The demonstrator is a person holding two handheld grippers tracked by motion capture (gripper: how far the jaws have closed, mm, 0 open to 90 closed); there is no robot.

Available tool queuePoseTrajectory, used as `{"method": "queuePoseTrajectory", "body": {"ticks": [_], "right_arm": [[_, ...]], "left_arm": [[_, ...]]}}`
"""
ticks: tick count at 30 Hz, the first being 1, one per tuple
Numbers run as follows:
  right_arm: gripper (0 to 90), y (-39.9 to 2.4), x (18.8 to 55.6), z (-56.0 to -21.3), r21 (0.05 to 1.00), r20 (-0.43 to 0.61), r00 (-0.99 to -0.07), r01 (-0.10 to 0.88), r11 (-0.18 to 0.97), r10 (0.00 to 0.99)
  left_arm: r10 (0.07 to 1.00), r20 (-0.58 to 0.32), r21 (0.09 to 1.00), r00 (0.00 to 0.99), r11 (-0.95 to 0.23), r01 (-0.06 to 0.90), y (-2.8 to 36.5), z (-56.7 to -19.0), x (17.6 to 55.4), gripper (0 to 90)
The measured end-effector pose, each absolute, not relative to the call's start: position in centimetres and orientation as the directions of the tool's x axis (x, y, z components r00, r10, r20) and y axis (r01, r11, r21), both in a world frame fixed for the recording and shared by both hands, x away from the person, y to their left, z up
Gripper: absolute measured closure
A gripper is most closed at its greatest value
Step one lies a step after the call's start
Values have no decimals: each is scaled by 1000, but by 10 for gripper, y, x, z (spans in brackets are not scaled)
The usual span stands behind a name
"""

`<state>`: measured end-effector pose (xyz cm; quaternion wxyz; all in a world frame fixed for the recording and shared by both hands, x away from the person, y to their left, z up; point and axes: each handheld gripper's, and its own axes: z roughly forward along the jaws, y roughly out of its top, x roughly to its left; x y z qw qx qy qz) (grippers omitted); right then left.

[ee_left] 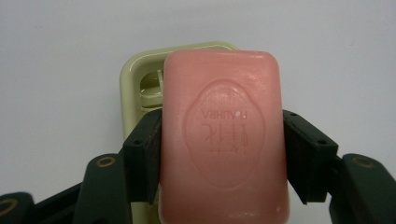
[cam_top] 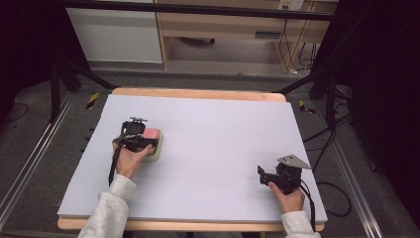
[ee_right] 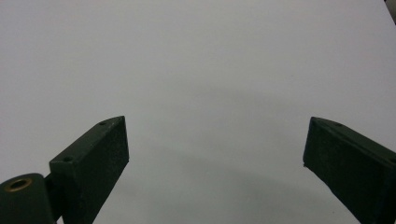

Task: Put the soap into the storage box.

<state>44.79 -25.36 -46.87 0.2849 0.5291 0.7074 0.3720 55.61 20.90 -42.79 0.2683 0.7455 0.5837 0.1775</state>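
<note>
A pink soap bar (ee_left: 224, 135) with an embossed oval stamp is clamped between the jaws of my left gripper (ee_left: 222, 154), which is shut on its long sides. Under and behind the bar lies a pale green soap dish (ee_left: 135, 79), mostly covered by it; whether the bar touches the dish I cannot tell. In the high view the left gripper (cam_top: 143, 141) holds the soap bar (cam_top: 151, 134) over the dish (cam_top: 157, 152) at the table's left. My right gripper (cam_top: 262, 176) rests at the front right, and in its own view the right gripper (ee_right: 215, 154) stands wide open over bare table.
The table (cam_top: 213, 148) is covered by a light grey sheet with a wooden edge around it. Beyond the far edge are black stand legs (cam_top: 74, 74), cables (cam_top: 322, 144) on the floor and a wooden shelf unit (cam_top: 223, 29).
</note>
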Motion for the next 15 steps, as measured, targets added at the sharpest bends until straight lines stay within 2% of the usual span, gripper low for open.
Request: {"method": "queuePoseTrajectory", "body": {"ticks": [15], "right_arm": [[71,-253,448,-469,827,-10,-278,537,164,961]], "left_arm": [[971,-58,588,233,-155,794,213,-442,560,370]]}}
